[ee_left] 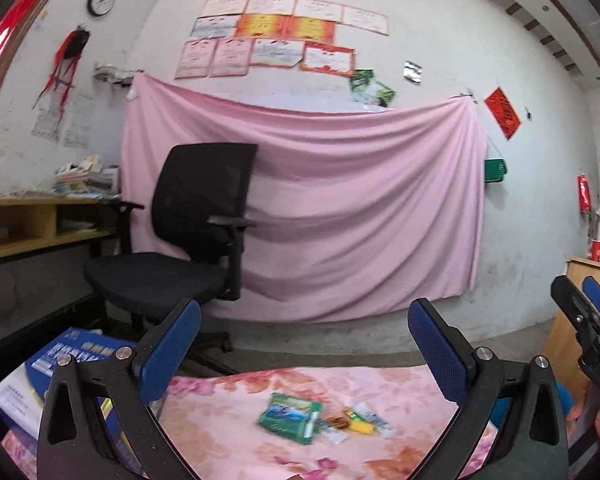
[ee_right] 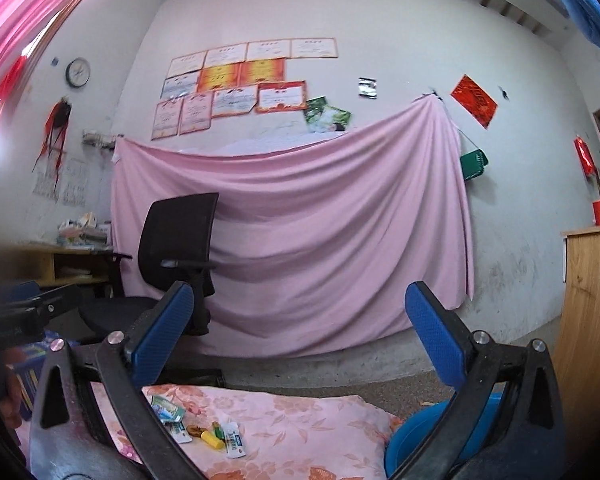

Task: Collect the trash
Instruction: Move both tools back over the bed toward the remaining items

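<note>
Pink floral cloth [ee_left: 380, 408] covers the work surface; the trash lies on it in one small cluster. Cluster contents: green packet [ee_left: 291, 417] at the left end, then a white sachet [ee_left: 332, 432], a brown wrapper [ee_left: 339, 422], a yellow piece [ee_left: 360, 426] and a blue-and-white sachet [ee_left: 376, 420], all touching or just beside one another. Left gripper [ee_left: 304, 356]: blue pads spread wide apart, nothing between them, held above the cloth with the cluster below and between the fingers in its view. Right gripper [ee_right: 300, 340]: pads also wide apart, empty; in its view the same cluster sits low and left, green packet [ee_right: 167, 409] partly hidden behind the left finger, yellow piece [ee_right: 212, 439] and blue-and-white sachet [ee_right: 234, 440] in plain sight. Blue bin [ee_right: 432, 436] stands just beside the right edge of the cloth, partly hidden behind the right finger. Blue-and-white box [ee_left: 56, 364] sits off the left edge of the cloth. Background: black office chair [ee_left: 188, 232] in front of a pink sheet [ee_left: 340, 208] hung on the wall. Left-wrist picture slightly blurred, so no print on the wrappers can be read.
</note>
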